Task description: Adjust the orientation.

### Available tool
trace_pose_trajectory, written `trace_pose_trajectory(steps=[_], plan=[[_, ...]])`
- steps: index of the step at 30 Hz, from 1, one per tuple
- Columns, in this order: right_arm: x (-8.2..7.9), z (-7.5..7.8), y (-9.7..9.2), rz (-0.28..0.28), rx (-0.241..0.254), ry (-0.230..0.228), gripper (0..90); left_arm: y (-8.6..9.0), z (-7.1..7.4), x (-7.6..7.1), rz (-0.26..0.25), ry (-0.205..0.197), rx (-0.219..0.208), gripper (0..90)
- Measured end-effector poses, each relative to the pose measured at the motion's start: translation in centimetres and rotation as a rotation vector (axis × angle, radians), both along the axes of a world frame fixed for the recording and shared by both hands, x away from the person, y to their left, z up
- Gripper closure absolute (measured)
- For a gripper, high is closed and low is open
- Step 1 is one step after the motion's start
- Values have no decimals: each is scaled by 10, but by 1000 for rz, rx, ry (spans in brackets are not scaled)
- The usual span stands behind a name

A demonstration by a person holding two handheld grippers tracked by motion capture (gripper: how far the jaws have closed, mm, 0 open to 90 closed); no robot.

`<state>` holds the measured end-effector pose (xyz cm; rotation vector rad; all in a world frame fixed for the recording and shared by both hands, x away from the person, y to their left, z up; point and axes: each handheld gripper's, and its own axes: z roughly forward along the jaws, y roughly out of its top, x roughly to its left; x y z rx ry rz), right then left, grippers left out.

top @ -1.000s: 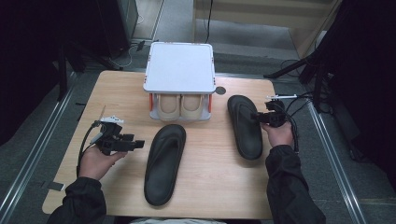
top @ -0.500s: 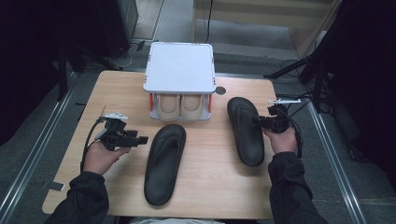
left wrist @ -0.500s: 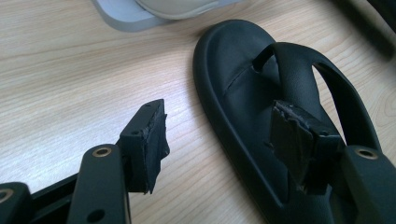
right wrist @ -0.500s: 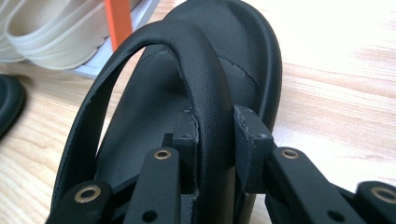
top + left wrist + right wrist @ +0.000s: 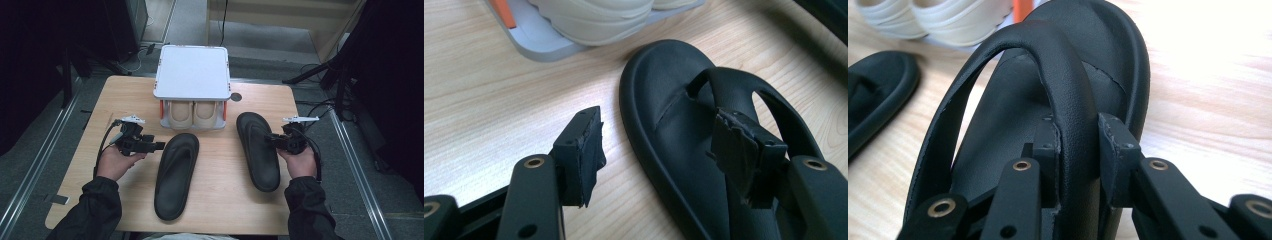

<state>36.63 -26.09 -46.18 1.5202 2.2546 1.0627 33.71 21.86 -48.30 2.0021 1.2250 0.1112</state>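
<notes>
While the person's two hands rest at either side of the pale wooden table (image 5: 125,95), the right tool (image 5: 276,141) has its jaws clamped on the strap of the right-hand black foam flip-flop sandal (image 5: 257,150), which lies flat near the table's right edge with its toe end towards the shoe rack. From the right gripper view, that arched strap (image 5: 1068,100) runs straight up between the two black pads, one pressed on each side of it.

At the other side, the left tool (image 5: 150,146) hovers just beside the second black flip-flop sandal (image 5: 176,175), which lies in the middle of the table. Its jaws stand apart: in the left gripper view one pad (image 5: 581,150) hangs over bare wood, the other over the sandal's footbed near its strap (image 5: 734,85), neither gripping anything.

Behind both sandals stands a small white-topped shoe rack (image 5: 192,72) with a pair of cream shoes (image 5: 192,112) tucked underneath.
</notes>
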Motion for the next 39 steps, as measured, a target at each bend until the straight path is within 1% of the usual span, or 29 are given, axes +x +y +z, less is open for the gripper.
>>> trace_pose_trajectory(steps=[1,2,4,5,6,9,11,13,16,17,18,20,22,24,29,35,39], plan=[[0,0,0,0,0,0,732,0,0,0,0,0,0,380],[-5,0,4,9,0,-1,732,-2,0,1,-2,-1,3,380],[-11,-1,8,16,-2,-2,732,-4,0,2,-8,-2,0,381],[-11,-1,8,16,-2,-2,732,-4,0,2,-8,-2,0,381],[-15,-1,12,25,4,-1,731,-5,-1,3,-9,-1,2,382],[-19,-1,16,32,10,-3,732,-5,-1,3,-8,1,6,382],[-24,-1,22,44,18,-5,731,-5,-1,3,-5,1,1,381],[-28,-2,27,55,22,-3,731,-4,-1,3,-4,1,6,381],[-33,-4,33,78,20,-3,731,-5,-1,2,-6,1,6,381],[-33,-4,33,78,20,-3,731,-5,-1,2,-6,1,6,381],[-35,-5,38,90,19,-1,730,-5,-1,2,-8,3,6,380],[-36,-7,43,98,18,8,730,-5,-1,2,-7,2,5,378],[-36,-8,45,105,17,6,730,-4,-1,2,-2,0,4,377],[-39,-11,52,118,14,10,729,-4,-1,3,-1,4,5,377],[-42,-14,58,124,17,13,729,-4,-1,2,-5,1,16,379],[-47,-23,71,142,12,29,728,-4,0,0,-4,9,21,397],[-48,-26,77,150,8,35,728,-4,1,-1,-12,1,25,414]])
